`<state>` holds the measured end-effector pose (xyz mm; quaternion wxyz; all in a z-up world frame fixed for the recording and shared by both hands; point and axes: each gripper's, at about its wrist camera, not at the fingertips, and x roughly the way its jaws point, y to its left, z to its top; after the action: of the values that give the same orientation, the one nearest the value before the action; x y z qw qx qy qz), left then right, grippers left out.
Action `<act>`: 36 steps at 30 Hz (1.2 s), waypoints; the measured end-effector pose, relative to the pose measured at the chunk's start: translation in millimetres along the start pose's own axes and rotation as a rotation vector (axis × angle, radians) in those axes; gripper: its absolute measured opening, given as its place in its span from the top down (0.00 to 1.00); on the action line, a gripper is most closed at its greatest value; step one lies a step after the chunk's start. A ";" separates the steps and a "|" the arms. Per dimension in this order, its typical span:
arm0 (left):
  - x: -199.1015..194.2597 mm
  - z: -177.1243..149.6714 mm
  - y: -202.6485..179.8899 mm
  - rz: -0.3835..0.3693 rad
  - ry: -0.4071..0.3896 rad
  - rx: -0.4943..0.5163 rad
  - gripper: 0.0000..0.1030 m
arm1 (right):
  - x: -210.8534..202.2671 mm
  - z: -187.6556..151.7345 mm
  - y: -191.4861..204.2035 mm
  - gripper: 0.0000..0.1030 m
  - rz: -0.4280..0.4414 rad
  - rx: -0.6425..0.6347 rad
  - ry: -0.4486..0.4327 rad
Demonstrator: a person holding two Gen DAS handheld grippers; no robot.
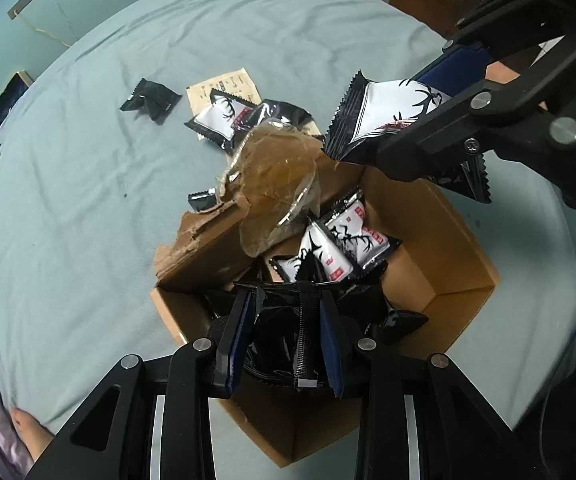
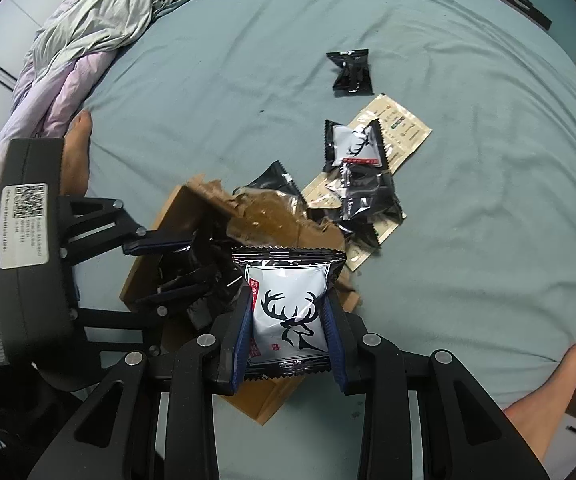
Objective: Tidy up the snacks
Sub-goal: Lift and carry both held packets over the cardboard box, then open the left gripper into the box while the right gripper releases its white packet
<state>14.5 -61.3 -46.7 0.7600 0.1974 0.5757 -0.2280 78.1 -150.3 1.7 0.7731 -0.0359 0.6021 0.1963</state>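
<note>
Two packets are in your grippers, both at the box (image 1: 440,264). Your left gripper (image 1: 288,336) points down into the box with its jaws clamped on a black packet (image 1: 279,320), low inside, above other packets (image 1: 352,244) already lying there. Your right gripper (image 2: 288,320) has its jaws clamped on a white deer packet (image 2: 288,312), held over the box's rim. Beyond the box's torn flap (image 1: 207,240), more packets lie loose on the sheet (image 1: 87,200): one deer packet (image 2: 354,146) on a beige sachet (image 2: 404,132), and one black packet (image 2: 350,72) farthest from the box.
</note>
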 end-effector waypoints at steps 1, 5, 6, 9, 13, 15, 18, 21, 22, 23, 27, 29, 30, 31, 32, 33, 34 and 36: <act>1.4 -0.2 -0.7 -0.006 0.009 0.002 0.69 | 1.2 0.4 0.7 0.70 0.002 -0.004 0.004; 4.1 -0.3 -1.3 -0.007 0.020 0.002 0.68 | 6.7 1.4 4.2 0.70 0.008 -0.014 0.018; 4.6 -0.3 -0.7 -0.007 0.021 -0.001 0.67 | 8.0 1.2 5.3 0.70 0.009 -0.017 0.023; 6.3 1.4 3.2 0.013 0.026 -0.011 0.50 | 12.3 0.6 10.3 0.70 0.010 -0.036 0.037; 4.4 3.3 13.2 0.020 0.014 -0.057 0.39 | 17.3 0.4 15.0 0.70 0.014 -0.051 0.050; 3.8 4.9 18.4 0.037 0.009 -0.077 0.38 | 18.9 0.1 15.3 0.70 0.021 -0.054 0.052; 0.6 7.0 29.6 0.052 -0.008 -0.125 0.34 | 21.3 -0.5 15.6 0.70 0.022 -0.055 0.062; -1.5 8.1 40.4 0.071 -0.021 -0.168 0.32 | 23.9 -1.2 17.4 0.70 0.030 -0.059 0.073; -2.4 7.7 42.9 0.071 -0.022 -0.179 0.32 | 25.3 -1.6 18.8 0.70 0.038 -0.064 0.081; -2.9 7.2 45.5 0.074 -0.022 -0.191 0.32 | 26.5 -2.4 20.4 0.69 0.047 -0.068 0.091; -1.9 7.3 53.0 0.091 -0.018 -0.222 0.32 | 35.1 -5.8 29.3 0.69 0.064 -0.105 0.137; -1.6 7.0 54.9 0.097 -0.017 -0.234 0.32 | 38.9 -6.8 32.6 0.69 0.073 -0.115 0.158; -1.5 6.9 55.7 0.100 -0.017 -0.237 0.32 | 40.3 -7.1 34.0 0.69 0.078 -0.121 0.167; -1.5 6.9 56.5 0.103 -0.019 -0.239 0.32 | 41.3 -7.5 35.7 0.69 0.086 -0.126 0.175; -1.4 6.8 57.3 0.104 -0.020 -0.241 0.32 | 42.2 -7.9 37.2 0.68 0.099 -0.127 0.182; -1.7 6.7 57.8 0.105 -0.020 -0.243 0.32 | 42.7 -8.1 38.3 0.68 0.111 -0.124 0.186; -2.0 6.4 58.1 0.105 -0.020 -0.245 0.32 | 43.4 -7.7 38.8 0.68 0.134 -0.114 0.196; -2.4 6.0 58.3 0.108 -0.021 -0.247 0.31 | 46.7 -6.6 39.7 0.67 0.170 -0.091 0.214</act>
<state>52.1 -16.7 -40.6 0.7959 0.1306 0.5797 -0.1160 67.6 -103.5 -37.0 0.6827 -0.0404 0.6723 0.2833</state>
